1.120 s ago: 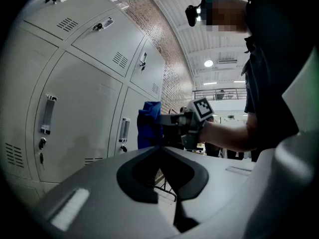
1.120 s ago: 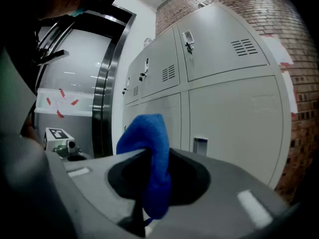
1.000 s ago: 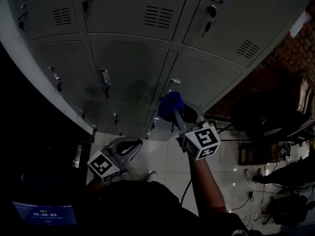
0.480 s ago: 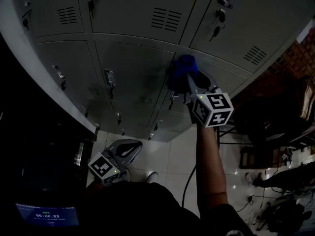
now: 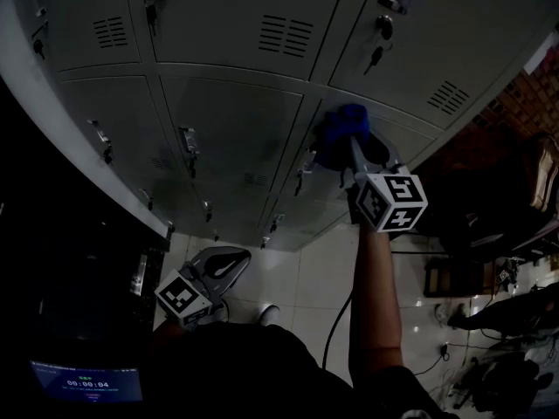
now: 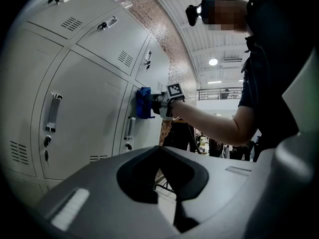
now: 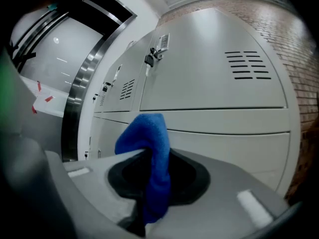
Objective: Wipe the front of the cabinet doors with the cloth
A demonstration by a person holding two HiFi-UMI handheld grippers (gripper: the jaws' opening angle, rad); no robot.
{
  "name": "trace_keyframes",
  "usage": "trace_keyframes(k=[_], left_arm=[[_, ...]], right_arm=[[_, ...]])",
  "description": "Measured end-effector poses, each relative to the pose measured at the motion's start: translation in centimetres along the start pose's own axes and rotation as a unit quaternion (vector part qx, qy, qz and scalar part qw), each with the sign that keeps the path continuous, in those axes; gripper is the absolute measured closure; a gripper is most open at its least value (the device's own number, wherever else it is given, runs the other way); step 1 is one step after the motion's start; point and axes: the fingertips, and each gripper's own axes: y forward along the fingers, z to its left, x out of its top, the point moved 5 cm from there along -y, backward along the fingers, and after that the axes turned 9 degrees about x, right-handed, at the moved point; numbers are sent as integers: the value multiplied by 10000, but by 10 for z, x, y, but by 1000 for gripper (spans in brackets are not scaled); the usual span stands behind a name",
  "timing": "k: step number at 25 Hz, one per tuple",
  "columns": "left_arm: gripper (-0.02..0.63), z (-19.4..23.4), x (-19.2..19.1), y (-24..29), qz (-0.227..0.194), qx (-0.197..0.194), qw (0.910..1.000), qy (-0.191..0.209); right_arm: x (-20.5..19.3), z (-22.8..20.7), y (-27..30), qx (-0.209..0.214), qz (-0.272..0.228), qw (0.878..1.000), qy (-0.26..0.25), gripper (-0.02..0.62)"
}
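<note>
Two grippers logged, only one at work. Right gripper (image 5: 348, 151) clamped on the blue cloth (image 5: 339, 129), held with a folded wad poking past the jaw tips, to put fabric rather than plastic against the metal. Cloth pressed flat to the cabinet doors (image 5: 236, 120), right-hand column, near the top edge of a middle door just under the seam below the vented door, just beside a door handle (image 5: 303, 166). Judged mid-wipe, most door fronts probably not yet covered. Right forearm (image 5: 376, 295) reaching forward, nearly straight, marker cube (image 5: 391, 202) turned back toward the head camera. Left gripper (image 5: 223, 264) closed on nothing, held low near the body over the tiled floor (image 5: 297, 278), well apart from the doors, presumably to stay out of the way.
</note>
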Motion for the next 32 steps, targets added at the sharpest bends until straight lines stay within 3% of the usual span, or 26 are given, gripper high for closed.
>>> trace_keyframes(k=[11,23,32], left_arm=[[606,-3,6,5,5,-260,9997,-19],[606,1,0,-1,-6,-241,9997,-4],[606,-9,-1,-4,-3,-207,9998,-31]], right_arm=[[-9,-51,-47,-809,-46,9965,183,528],[-25,-112,-107,-1984,51,9790,459,528],[-33,-125,-126,-2229,-29,9732,568,528]])
